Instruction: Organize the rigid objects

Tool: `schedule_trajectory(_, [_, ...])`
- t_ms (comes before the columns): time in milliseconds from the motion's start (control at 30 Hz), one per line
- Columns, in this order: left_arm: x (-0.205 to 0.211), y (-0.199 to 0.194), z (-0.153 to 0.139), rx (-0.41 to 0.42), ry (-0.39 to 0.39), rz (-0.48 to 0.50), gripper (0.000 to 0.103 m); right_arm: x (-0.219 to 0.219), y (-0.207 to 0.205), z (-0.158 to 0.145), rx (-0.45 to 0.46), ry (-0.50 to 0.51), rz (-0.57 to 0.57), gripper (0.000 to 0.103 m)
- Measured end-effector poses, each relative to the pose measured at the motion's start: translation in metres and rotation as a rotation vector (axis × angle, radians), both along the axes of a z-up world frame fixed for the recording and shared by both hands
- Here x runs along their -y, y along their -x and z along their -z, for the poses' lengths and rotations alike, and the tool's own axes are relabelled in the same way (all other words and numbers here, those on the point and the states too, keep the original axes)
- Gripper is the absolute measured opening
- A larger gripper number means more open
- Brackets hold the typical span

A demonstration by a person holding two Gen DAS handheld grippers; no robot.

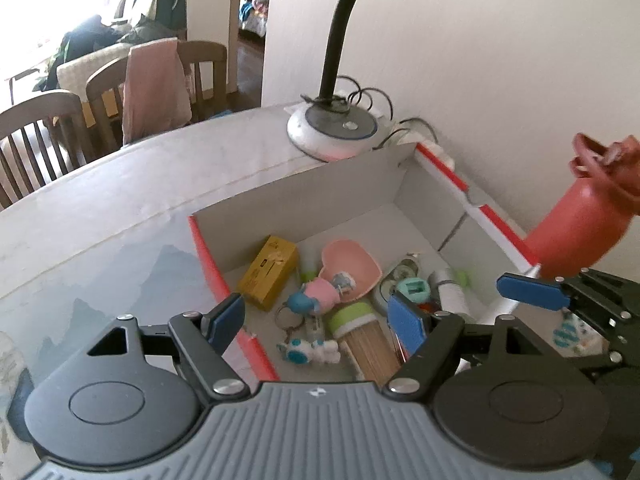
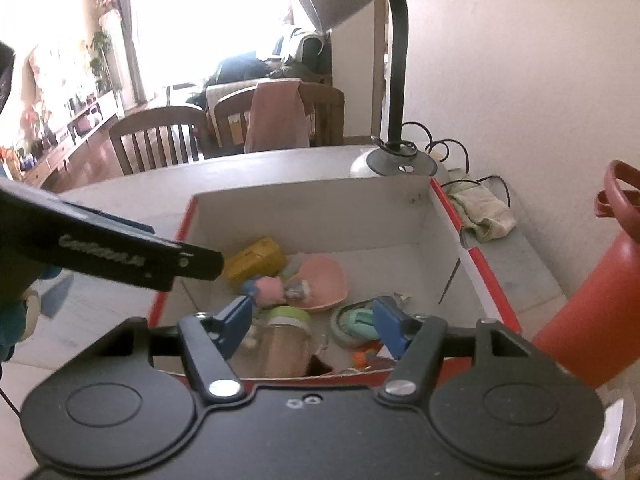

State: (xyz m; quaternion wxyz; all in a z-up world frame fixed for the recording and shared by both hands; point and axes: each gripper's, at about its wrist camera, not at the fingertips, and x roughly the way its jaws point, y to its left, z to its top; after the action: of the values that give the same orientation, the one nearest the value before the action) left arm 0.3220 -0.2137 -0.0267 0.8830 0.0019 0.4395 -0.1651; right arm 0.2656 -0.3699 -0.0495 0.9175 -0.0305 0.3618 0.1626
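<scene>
A white cardboard box with a red rim (image 1: 208, 264) stands on the table and holds several small items. Among them are a yellow carton (image 1: 268, 270), a pink heart-shaped dish (image 1: 352, 264), a pink-and-blue toy (image 1: 316, 296), a robot keychain (image 1: 308, 350) and a green-lidded toothpick jar (image 1: 368, 336). My left gripper (image 1: 316, 318) hovers open above the box's near left corner, with nothing between its pads. My right gripper (image 2: 314, 324) is open above the box's near edge. The toothpick jar (image 2: 286, 344) lies in the box below it, untouched by the pads.
A red bottle (image 2: 592, 312) stands just right of the box, beside the wall. A desk lamp (image 1: 332, 132) with looped cables sits behind the box, and a green cloth (image 2: 480, 212) lies at the back right. Wooden chairs (image 1: 40, 140) stand beyond the table's far edge.
</scene>
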Motion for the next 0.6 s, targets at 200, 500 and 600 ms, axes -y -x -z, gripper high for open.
schedule_trajectory(200, [-0.025,0.038,-0.021,0.066,0.027,0.017,0.078,-0.008,0.026,-0.016,0.026,-0.055,0.006,0.074])
schedule_trajectory(500, [-0.056,0.084,-0.039,0.126,0.063,0.02,0.083,-0.017,0.066,-0.033,0.071,-0.104,0.01,0.085])
schedule_trajectory(600, [-0.062,0.096,-0.043,0.142,0.073,0.028,0.083,-0.017,0.077,-0.036,0.083,-0.116,0.018,0.087])
